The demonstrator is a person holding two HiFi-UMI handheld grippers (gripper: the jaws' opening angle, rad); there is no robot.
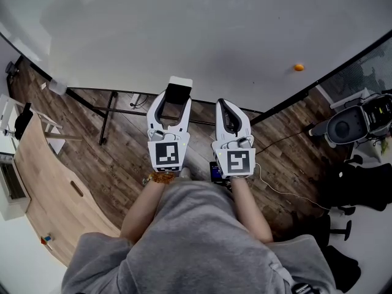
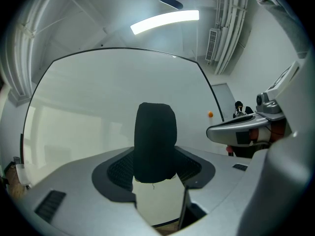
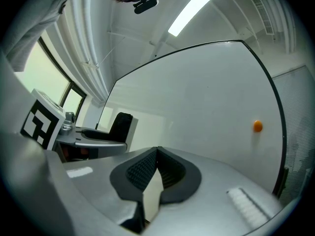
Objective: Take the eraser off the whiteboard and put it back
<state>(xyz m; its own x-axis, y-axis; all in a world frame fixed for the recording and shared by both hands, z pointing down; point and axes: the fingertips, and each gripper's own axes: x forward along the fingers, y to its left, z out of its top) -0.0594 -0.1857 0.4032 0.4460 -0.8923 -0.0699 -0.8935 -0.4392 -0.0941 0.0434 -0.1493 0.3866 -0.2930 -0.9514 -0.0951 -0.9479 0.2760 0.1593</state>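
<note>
Rounded black felt eraser (image 2: 155, 141) between ribbed jaws

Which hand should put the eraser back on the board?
Left. The left hand-held gripper is clamped on the black felt eraser, right in front of the large white whiteboard. The right hand-held gripper is shut and empty.

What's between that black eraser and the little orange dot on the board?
Only bare whiteboard: the left gripper view shows nothing between the eraser and the orange dot.
</note>
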